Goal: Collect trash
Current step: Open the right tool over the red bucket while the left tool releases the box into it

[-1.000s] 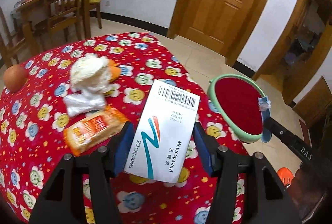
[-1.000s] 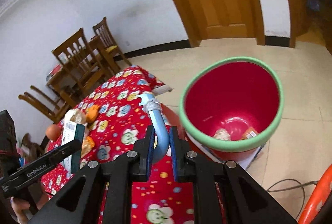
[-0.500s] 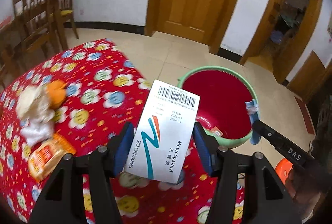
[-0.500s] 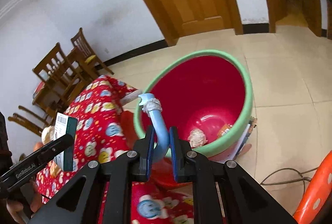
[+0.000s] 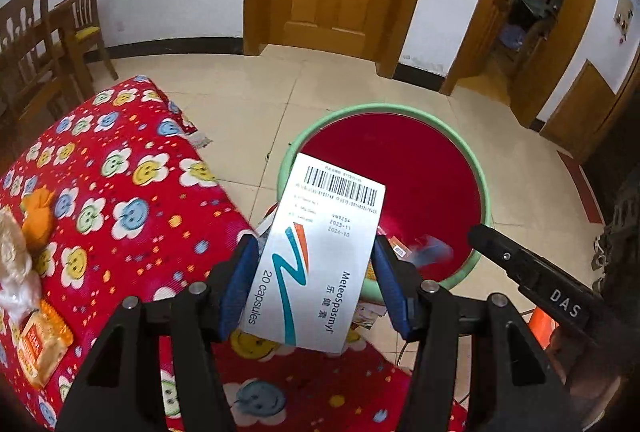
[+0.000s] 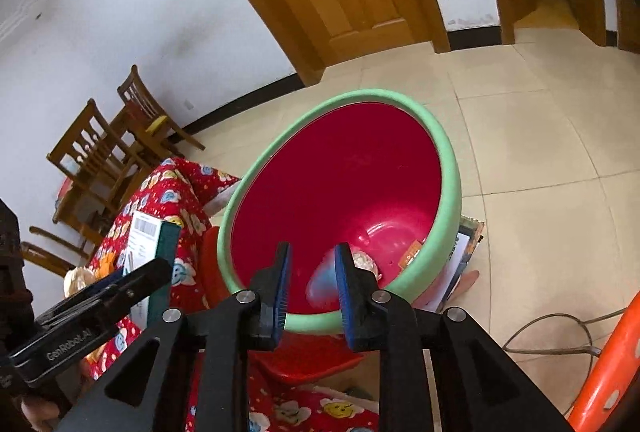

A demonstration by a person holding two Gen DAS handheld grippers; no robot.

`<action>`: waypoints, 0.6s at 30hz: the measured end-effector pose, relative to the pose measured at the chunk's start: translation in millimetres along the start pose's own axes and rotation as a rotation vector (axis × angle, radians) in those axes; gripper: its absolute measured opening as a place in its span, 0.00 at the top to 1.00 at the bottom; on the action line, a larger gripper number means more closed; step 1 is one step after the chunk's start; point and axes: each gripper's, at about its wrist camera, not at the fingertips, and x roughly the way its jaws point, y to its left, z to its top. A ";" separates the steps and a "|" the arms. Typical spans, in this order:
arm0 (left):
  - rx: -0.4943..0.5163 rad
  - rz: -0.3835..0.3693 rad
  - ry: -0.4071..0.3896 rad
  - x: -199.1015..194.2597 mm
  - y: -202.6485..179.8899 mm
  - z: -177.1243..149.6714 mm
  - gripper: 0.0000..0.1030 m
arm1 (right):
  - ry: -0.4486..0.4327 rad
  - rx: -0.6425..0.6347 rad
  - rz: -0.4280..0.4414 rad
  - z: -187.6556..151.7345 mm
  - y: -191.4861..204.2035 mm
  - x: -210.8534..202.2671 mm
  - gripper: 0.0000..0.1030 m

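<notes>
Blue-padded left tongs (image 5: 316, 284) stood about half open, clamped on a white medicine box (image 5: 324, 252) printed with a barcode and "20 capsules"; both pads pressed its long sides. Box was held tilted, its barcode end over the near rim of the red bin (image 5: 486, 199) with the green lip, its lower end above the edge of the desk (image 5: 132, 199) in the red smiley-flower cloth.

Right tongs (image 6: 310, 292) had just been opening; jaws stood a little apart, gripping nothing. A blurred pale-blue piece of trash (image 6: 322, 282) showed between the pads, loose, over the bin's inside. In the left view the same blue blur (image 5: 430, 254) sat just beyond the right tongs' tip, inside the bin's rim.

Bin bottom held a crumpled whitish wad (image 6: 364, 262) and an orange wrapper (image 6: 412, 256).

Far left part of the desk: orange packet (image 5: 38, 348), whitish plastic (image 5: 16, 272), orange lump (image 5: 38, 211).
</notes>
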 end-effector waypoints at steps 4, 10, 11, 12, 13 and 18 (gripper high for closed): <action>0.017 -0.002 0.008 8.9 -9.9 3.9 0.43 | -0.026 0.009 -0.003 2.2 -6.3 -7.3 0.78; 0.054 -0.003 0.027 24.2 -26.0 8.4 0.43 | -0.067 0.017 -0.020 4.9 -15.3 -20.6 0.78; 0.062 0.001 0.027 26.1 -29.0 9.0 0.43 | -0.069 0.019 -0.020 4.8 -16.5 -21.8 0.78; 0.069 0.004 0.029 28.0 -31.1 9.7 0.43 | -0.071 0.022 -0.019 4.7 -17.8 -22.6 0.78; 0.072 0.005 0.033 29.6 -32.9 10.5 0.43 | -0.073 0.026 -0.018 4.8 -19.0 -24.0 0.78; 0.058 0.007 0.035 29.6 -34.2 12.3 0.34 | -0.080 0.045 -0.014 5.3 -23.2 -27.2 0.78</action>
